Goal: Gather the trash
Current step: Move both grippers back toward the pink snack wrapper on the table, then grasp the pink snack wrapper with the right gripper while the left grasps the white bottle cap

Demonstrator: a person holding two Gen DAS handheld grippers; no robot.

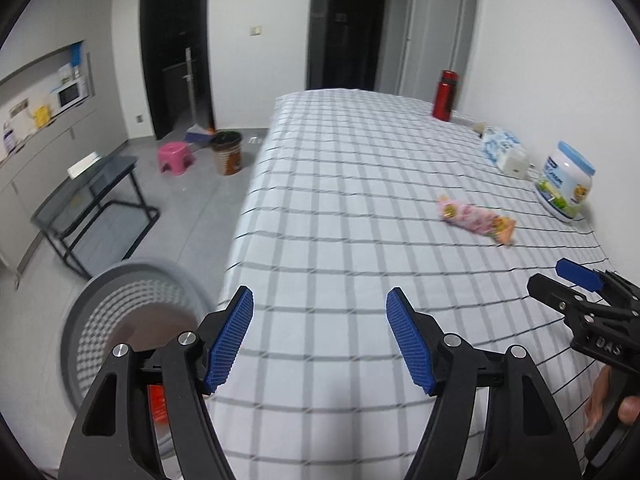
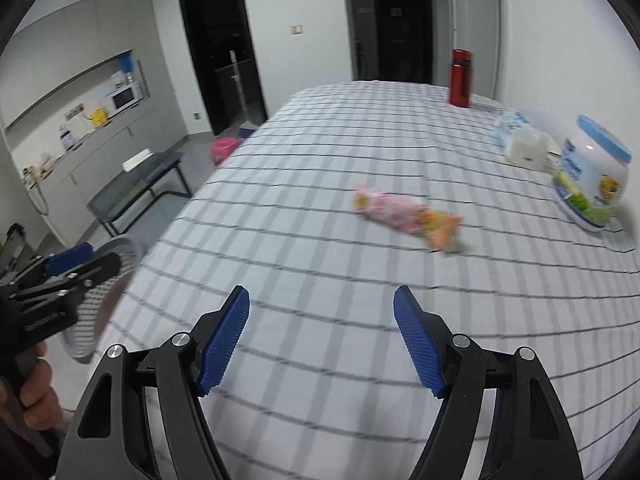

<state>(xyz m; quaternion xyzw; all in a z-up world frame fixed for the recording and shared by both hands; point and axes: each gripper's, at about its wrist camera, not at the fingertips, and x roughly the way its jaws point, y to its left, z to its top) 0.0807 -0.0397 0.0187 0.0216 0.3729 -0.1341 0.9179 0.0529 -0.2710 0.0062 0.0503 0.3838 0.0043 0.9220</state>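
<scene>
1. My left tool [image 1: 320, 336] hangs over the near edge of the checked tabletop [image 1: 340, 184], blue pads apart, nothing between them.
2. My right tool [image 2: 322, 340] is likewise spread and empty.
3. A grey mesh bin [image 1: 132, 320] stands on the floor at 9 o'clock of the left tool.
4. The trash, a pink and orange wrapper [image 2: 404, 214], lies flat on the tabletop at 1 o'clock of my right tool, well apart.
5. Beyond it at 2 o'clock stands a blue-lidded jar [image 2: 594, 176]; a red bottle [image 2: 461, 78] stands at the far edge.
</scene>
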